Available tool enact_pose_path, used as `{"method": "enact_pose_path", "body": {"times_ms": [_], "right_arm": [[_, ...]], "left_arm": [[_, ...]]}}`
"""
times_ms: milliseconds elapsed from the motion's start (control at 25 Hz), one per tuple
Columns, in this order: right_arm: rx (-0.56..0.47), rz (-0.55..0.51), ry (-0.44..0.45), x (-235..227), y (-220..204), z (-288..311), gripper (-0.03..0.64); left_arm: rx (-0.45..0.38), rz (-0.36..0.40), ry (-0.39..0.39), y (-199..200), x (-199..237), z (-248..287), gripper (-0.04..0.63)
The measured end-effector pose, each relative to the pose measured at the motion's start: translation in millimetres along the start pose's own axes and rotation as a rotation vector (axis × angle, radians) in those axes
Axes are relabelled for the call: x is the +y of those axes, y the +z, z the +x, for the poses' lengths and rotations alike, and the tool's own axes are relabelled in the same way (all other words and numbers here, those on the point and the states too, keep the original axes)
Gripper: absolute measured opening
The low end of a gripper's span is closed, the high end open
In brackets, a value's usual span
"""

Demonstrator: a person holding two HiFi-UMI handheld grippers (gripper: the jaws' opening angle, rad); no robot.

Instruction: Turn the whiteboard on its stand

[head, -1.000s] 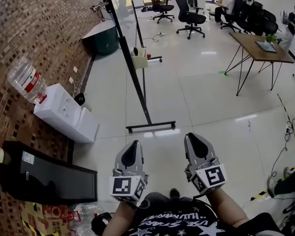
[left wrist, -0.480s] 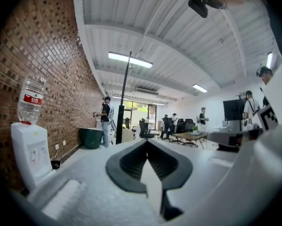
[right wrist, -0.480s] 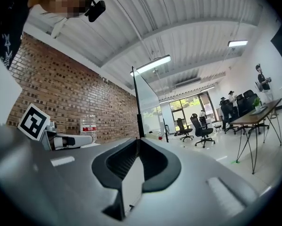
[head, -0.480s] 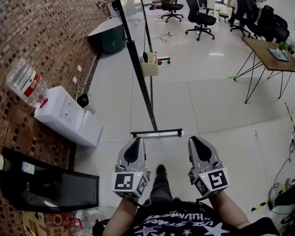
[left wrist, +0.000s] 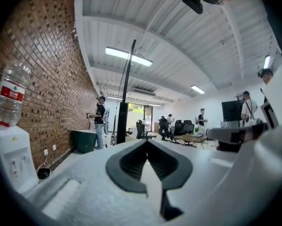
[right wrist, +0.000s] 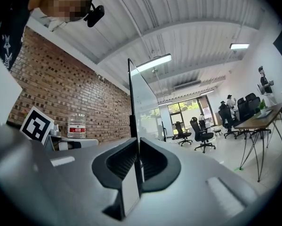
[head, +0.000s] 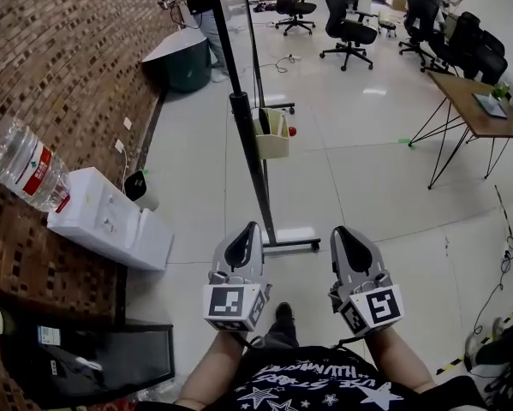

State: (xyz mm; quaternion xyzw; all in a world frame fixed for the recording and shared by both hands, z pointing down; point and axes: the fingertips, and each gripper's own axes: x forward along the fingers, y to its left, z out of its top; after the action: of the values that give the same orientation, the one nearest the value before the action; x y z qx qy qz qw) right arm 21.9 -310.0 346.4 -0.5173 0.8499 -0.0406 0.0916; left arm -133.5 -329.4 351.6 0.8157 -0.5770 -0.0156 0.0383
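Left hand-held gripper [head: 251,229] is pressed together and empty, at 6 o'clock in the head view. Right hand-held gripper [head: 342,232] is also pressed together with nothing pinched, just beside it at 5 o'clock. Whiteboard [head: 239,101] stands edge-on on the floor at 12 o'clock from the left gripper, apart from both. Cream bin [head: 273,135] sits against its stand. Dispenser [head: 110,221] with bottle [head: 23,174] is at 9 o'clock by the brick wall [head: 59,50]. Chairs [head: 346,24] are at 1 o'clock.
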Motion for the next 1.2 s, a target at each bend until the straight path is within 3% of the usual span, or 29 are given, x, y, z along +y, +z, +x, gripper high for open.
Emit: {"method": "enact_pose_path", "body": {"times_ms": [320,560,840,1000,1200], "right_arm": [[0.009,-0.013,-0.026,-0.8,-7.7,53.6,0.025],[0.016,-0.037,-0.038,-12.0,-9.7,73.9,0.025],[0.022,-0.028,-0.021,-36.2,-15.8,101.3,0.025],[0.03,-0.009,0.013,-50.9,-16.1,127.6,0.025],[0.028,0.014,0.048,-73.2,-13.0,158.7,0.025]], "left_arm": [[0.031,0.006,-0.037,-1.7,28.4,57.9,0.011],[0.039,0.009,-0.043,-14.2,47.7,95.0,0.145],[0.038,0.015,0.022,-11.8,63.8,136.0,0.214],[0.038,0.03,0.087,-9.1,76.7,161.8,0.304],[0.018,0.042,0.183,-1.8,93.5,187.2,0.344]]}}
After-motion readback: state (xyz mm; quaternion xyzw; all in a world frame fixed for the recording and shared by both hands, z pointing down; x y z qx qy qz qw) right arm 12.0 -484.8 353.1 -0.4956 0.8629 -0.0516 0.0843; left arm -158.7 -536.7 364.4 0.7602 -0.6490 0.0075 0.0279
